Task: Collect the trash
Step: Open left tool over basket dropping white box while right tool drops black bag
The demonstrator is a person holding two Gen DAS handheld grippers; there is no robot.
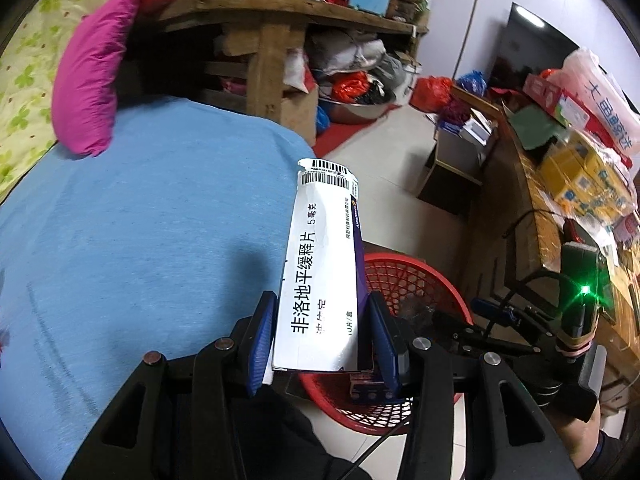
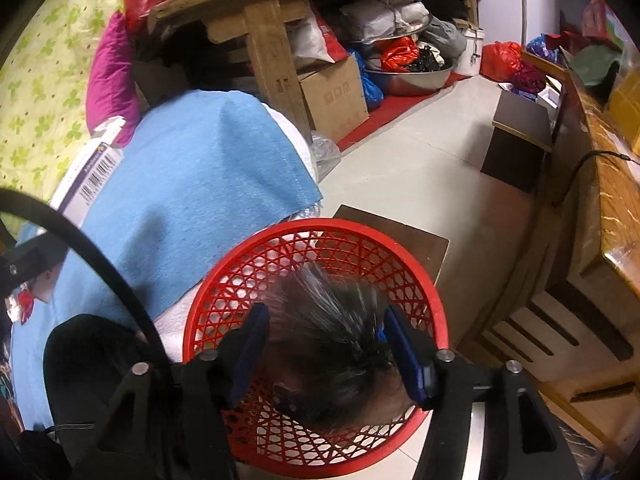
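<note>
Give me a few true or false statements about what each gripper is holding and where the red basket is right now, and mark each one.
1. The left gripper has its jaws closed on a white and purple cardboard medicine box. True.
2. The red plastic lattice basket sits on the blue bedsheet. False: it stands on the floor beside the bed.
3. The right gripper holds a dark, grey-streaked clump of hair over the basket. True.
4. The medicine box already lies inside the basket. False: it is still clamped in the left gripper, above the bed's edge and the basket's rim.
5. The basket is packed full to its rim. False: its lattice bottom shows through.
</note>
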